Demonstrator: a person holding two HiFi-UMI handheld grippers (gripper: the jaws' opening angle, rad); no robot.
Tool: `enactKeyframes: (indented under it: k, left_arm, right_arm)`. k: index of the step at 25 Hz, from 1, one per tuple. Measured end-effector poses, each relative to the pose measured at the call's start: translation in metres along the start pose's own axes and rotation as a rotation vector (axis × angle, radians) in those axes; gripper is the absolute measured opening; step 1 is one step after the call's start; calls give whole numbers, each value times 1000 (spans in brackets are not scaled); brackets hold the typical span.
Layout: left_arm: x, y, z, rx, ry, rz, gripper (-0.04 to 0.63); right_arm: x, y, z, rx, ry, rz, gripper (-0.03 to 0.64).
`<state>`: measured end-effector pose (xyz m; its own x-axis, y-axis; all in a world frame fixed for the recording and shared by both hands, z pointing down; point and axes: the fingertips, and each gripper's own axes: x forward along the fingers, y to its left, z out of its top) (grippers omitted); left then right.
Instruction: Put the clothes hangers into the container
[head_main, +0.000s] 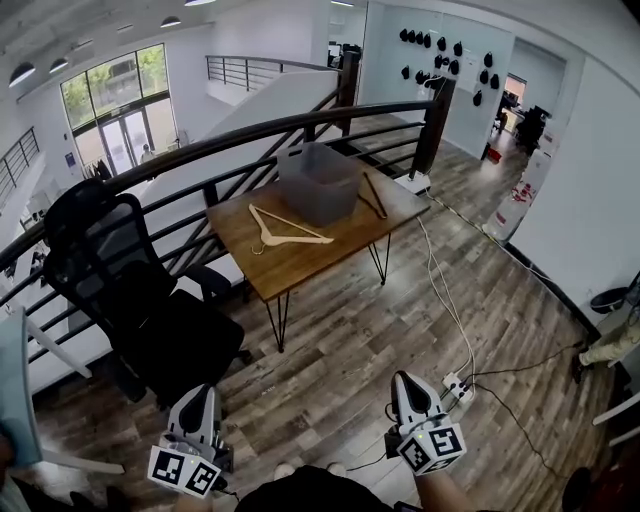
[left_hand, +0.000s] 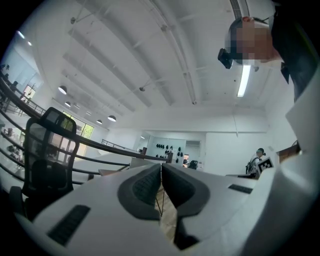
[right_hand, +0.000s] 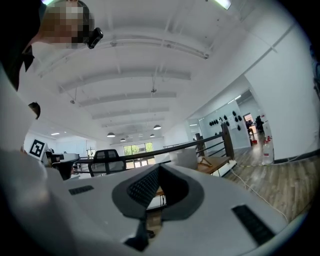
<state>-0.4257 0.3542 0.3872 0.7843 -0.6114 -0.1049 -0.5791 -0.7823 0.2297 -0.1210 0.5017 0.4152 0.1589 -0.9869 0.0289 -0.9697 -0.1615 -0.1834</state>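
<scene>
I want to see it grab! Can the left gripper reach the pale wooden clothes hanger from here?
Probably not yet. The left gripper is down by the person, jaws shut, and the pale wooden clothes hanger lies on the wooden table across open floor. Nothing blocks it; stepping closer should do.

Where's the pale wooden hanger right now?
In the head view, the pale hanger lies flat on the wooden table, just left of the grey container, beside the black railing.
</scene>
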Motion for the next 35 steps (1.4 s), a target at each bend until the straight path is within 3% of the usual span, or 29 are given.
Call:
enactKeyframes:
  k: [4, 11, 15, 18, 20, 35]
  left_arm:
    - [-1, 1, 1, -7, -3, -5, 17]
    - [-4, 2, 0, 27, 9, -10, 34]
    - [-3, 9, 0, 27, 18, -19, 226]
    - [-1, 13, -3, 29, 37, -31, 291]
    - [0, 14, -6, 31, 55, -44, 328]
    - [-6, 58, -12, 27, 82, -88, 339]
  right_arm:
    - [5, 16, 7, -30, -25, 27, 2]
    - [4, 37, 18, -55, -77, 60, 88]
    - [5, 42, 22, -51, -107, 66, 139]
    - [9, 47, 20, -43, -102, 74, 269]
    - [12, 51, 17, -36, -93, 73, 296]
    - [34, 95, 3, -137, -5, 38, 290]
